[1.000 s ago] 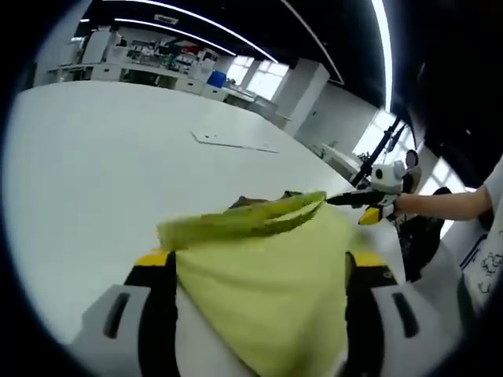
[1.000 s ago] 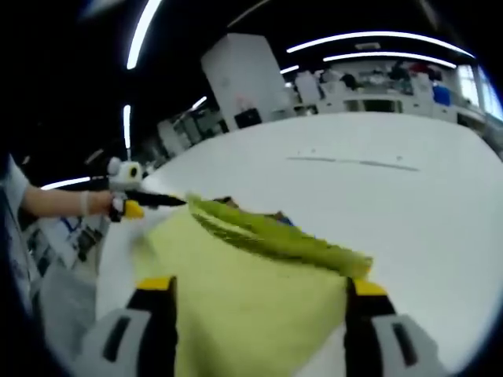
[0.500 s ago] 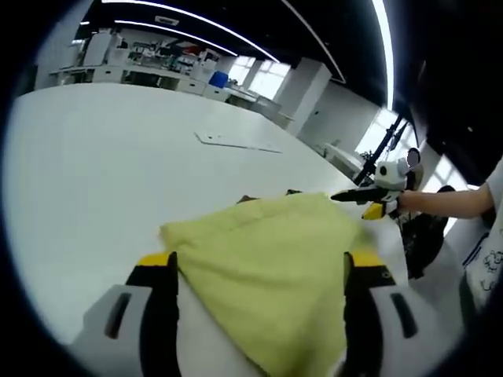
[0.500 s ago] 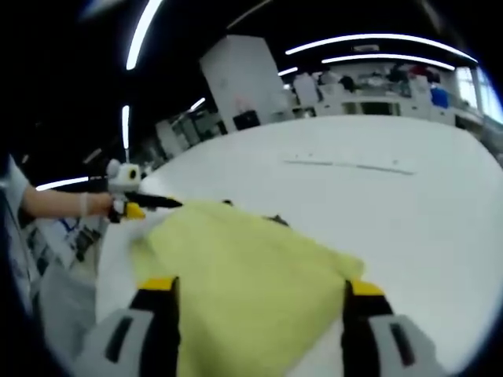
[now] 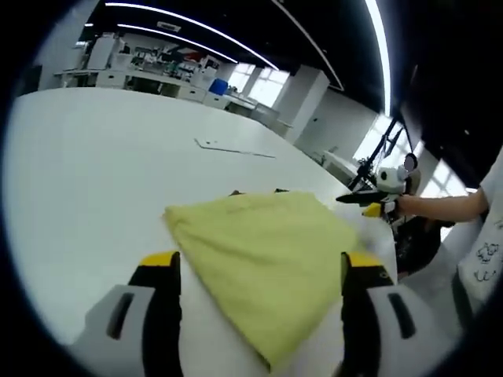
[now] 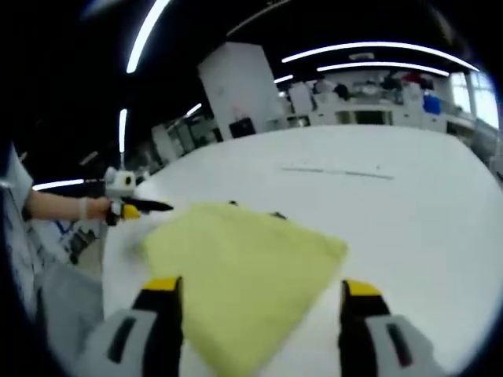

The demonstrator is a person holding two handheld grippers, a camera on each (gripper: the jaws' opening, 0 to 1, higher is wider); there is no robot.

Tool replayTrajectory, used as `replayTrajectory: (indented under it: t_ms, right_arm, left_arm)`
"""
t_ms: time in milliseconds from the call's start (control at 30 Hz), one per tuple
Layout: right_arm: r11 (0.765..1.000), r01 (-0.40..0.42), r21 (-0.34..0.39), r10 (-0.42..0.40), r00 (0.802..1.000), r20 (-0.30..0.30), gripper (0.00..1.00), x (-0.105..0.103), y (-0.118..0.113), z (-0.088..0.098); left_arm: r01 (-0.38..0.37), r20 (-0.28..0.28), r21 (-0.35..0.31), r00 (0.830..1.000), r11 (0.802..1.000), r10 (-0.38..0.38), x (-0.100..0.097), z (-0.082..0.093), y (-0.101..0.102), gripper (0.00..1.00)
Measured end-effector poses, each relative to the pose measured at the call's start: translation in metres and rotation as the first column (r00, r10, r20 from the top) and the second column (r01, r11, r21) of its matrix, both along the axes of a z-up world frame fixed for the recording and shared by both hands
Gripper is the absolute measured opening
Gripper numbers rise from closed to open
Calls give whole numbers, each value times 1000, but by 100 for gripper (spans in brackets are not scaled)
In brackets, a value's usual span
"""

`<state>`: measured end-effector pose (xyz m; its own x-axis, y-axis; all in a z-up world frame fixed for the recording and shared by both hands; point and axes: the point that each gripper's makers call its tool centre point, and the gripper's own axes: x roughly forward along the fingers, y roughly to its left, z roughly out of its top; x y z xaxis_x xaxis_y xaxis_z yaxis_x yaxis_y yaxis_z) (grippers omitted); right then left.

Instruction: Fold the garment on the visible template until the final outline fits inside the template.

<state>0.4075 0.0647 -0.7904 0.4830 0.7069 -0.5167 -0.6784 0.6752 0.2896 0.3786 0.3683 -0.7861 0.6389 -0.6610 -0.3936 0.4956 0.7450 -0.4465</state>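
Observation:
A yellow-green garment [image 5: 267, 255] lies folded flat on the white table [image 5: 86, 173], roughly a rectangle. My left gripper [image 5: 260, 261] hovers just before its near edge, open, jaws wide apart and holding nothing. My right gripper [image 6: 255, 287] is open in the same way over the same garment [image 6: 240, 263]. Each gripper appears from the side in the other's view, held by a hand: the right gripper [image 5: 363, 199] at the cloth's far right corner, the left gripper [image 6: 140, 207] at its far left corner. Small dark bits [image 5: 236, 192] peek out behind the far edge.
A thin flat sheet [image 5: 234, 148] lies farther out on the table, also in the right gripper view as the sheet [image 6: 338, 172]. A person's forearm [image 5: 440, 206] reaches in from the right. A dark stand [image 5: 376, 149] and benches [image 5: 149, 75] are beyond the table.
The flap that hung in the air across both views a second ago has dropped and settled flat on the garment. Both cameras have drawn back a little from the cloth.

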Motion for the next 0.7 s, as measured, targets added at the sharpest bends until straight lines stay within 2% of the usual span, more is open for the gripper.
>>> replayTrajectory:
  t_ms: [100,267,700]
  right_arm:
    - [1000,12,1,-12,1000,4,79,-5,-9,2]
    - [1000,30,3,-30,1000,5,77,-21,-16,7]
    - [998,55,1,-55,998,-27,70,-55,-33,-2]
  left_arm:
    - [-4,-3,3,1000,1000,4,3,1,7,79]
    - [17,-10,21,1000,1000,-16,-15,-2,13,76]
    - [37,-30,41,999,998,-36,-54,-11,24,70]
